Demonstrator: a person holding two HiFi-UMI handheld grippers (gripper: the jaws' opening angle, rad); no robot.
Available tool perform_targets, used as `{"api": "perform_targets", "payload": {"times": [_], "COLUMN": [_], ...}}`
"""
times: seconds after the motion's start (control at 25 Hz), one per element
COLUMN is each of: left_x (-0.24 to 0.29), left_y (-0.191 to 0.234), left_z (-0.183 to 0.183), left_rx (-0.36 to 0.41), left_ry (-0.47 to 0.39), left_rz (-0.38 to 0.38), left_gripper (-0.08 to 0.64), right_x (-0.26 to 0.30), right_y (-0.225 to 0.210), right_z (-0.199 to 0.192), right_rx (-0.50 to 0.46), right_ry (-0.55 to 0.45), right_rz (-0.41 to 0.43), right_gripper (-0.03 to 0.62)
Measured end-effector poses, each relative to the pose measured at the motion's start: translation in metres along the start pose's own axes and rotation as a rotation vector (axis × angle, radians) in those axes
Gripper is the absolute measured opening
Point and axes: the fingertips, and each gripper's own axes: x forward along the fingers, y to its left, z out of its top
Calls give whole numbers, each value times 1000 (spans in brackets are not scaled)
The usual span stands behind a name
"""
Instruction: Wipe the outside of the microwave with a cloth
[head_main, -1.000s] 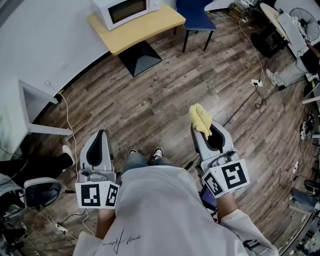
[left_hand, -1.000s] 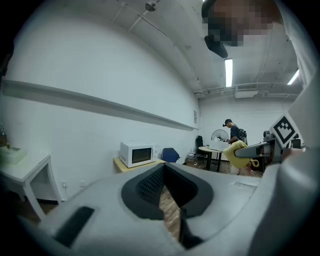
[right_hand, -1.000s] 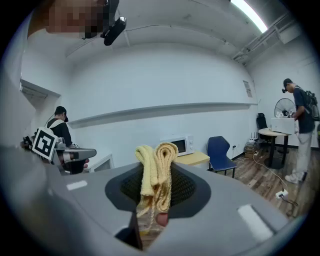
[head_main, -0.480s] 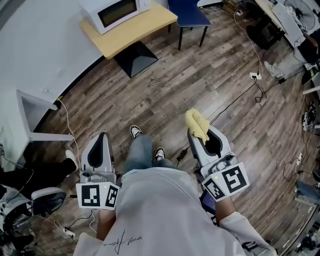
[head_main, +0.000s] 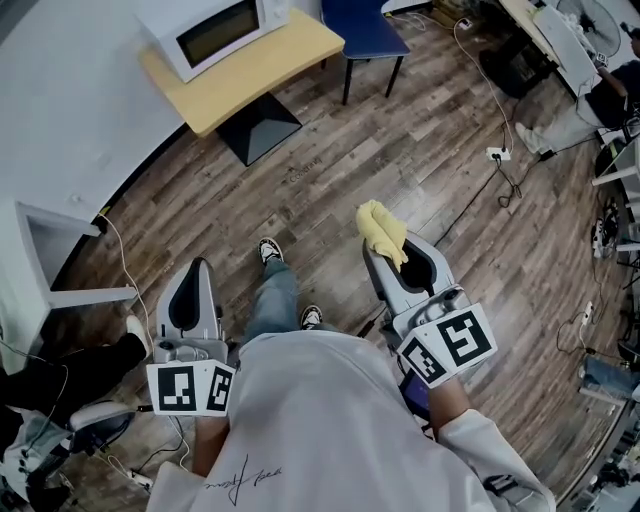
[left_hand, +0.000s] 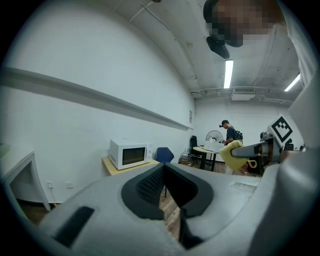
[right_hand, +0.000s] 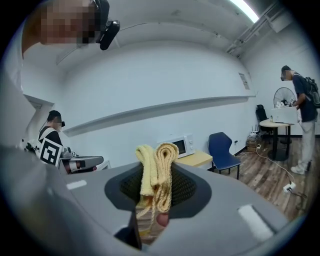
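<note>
Holding my left gripper (head_main: 196, 272) low in the lower left of the head view, I have its jaws pressed together with nothing between them. In the left gripper view the dark pads (left_hand: 150, 182) meet along one ridge. The microwave (head_main: 215, 32) sits at the upper left of the head view, on a light wooden table (head_main: 262, 70) against the white wall. It is well apart from both grippers, with a wide stretch of plank floor (head_main: 330, 170) between us. From the left gripper's camera the microwave (left_hand: 129, 153) shows left of centre, just above the closed tips. My shoes (head_main: 270, 250) stand on the planks between the two grippers.

Right of centre in the head view, my right gripper (head_main: 378, 245) points the same way. Its jaws are clamped on the yellow cloth (head_main: 382, 226), which is folded and sticks out past the tips. In the right gripper view the cloth (right_hand: 159, 162) stands upright between the pads as two rounded folds, with loose threads hanging lower down. The microwave (right_hand: 185, 146) appears just right of the cloth's top, far behind it and not touching. A blue chair (right_hand: 221, 147) stands right of the table.
</note>
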Motion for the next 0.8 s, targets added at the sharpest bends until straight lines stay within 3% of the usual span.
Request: {"api": "perform_targets", "payload": {"times": [0.8], "left_x": [169], "left_y": [163], "left_z": [86], "left_rx": [-30], "left_ry": [-63], "left_rz": [-18], "left_gripper": [-1], "right_x": [249], "right_y": [-10], "right_z": [106], "right_rx": [-64], "right_ry": [-32], "right_rz": [23], "right_gripper": [121]}}
